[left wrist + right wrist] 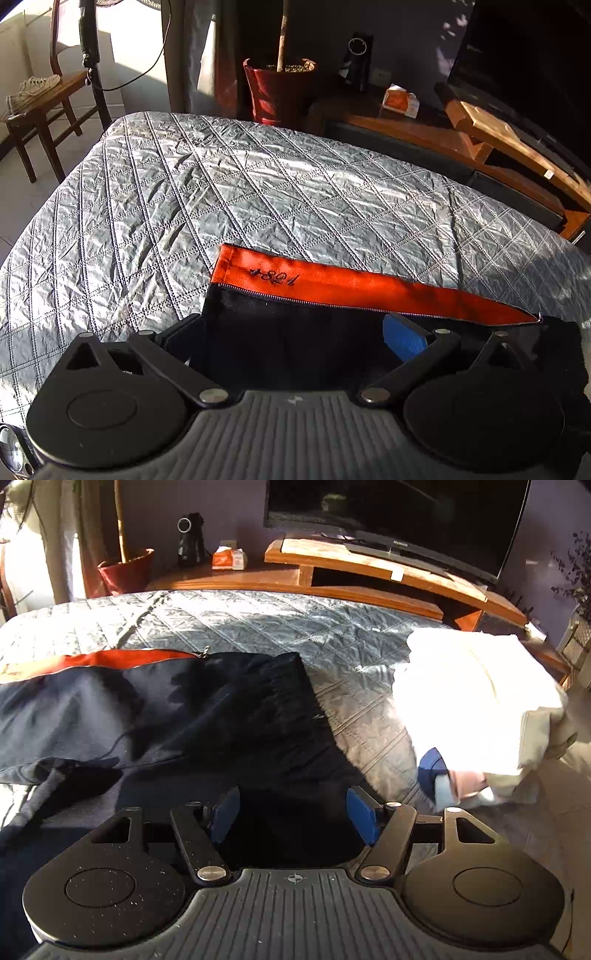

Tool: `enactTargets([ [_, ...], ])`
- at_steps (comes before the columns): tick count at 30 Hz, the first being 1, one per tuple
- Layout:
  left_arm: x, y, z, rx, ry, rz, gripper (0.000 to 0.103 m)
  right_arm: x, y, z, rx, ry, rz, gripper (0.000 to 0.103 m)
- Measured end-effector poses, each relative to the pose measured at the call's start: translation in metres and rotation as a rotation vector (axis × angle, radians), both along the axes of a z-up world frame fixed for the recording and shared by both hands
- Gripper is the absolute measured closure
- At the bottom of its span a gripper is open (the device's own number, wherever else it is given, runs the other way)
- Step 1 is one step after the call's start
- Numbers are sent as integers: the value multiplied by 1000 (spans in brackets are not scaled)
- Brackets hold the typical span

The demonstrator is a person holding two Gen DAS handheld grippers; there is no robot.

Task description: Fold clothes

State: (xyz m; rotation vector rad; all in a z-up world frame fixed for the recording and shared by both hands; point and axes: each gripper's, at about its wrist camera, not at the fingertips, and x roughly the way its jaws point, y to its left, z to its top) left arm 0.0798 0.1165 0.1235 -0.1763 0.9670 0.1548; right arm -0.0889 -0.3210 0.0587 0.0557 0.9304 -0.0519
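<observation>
A dark navy jacket with an orange lining strip and a zipper lies on the grey quilted bedcover. The lining bears stitched digits. In the left wrist view my left gripper sits over the jacket's dark cloth, jaws wide apart; one blue pad shows, the other is hidden in shadow. In the right wrist view my right gripper is open above the jacket's near edge, blue pads apart with dark cloth between them.
A pile of white and pale folded clothes sits at the bed's right edge. Beyond the bed stand a wooden TV bench with a television, a red plant pot, and a wooden chair holding a shoe.
</observation>
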Motion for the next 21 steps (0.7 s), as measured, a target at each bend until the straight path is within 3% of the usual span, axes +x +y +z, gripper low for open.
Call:
enactTargets([
  [3, -17, -3, -1, 14, -26, 20, 1, -48, 7, 3, 301, 33, -97, 33],
  [5, -36, -6, 0, 9, -53, 25, 1, -78, 17, 4, 430, 50, -129, 33],
  [11, -100, -9, -3, 43, -55, -41, 1, -130, 64, 0, 524, 152, -78, 27],
  [21, -190, 10, 3, 36, -83, -119, 2, -154, 101, -53, 492, 283, -110, 27],
])
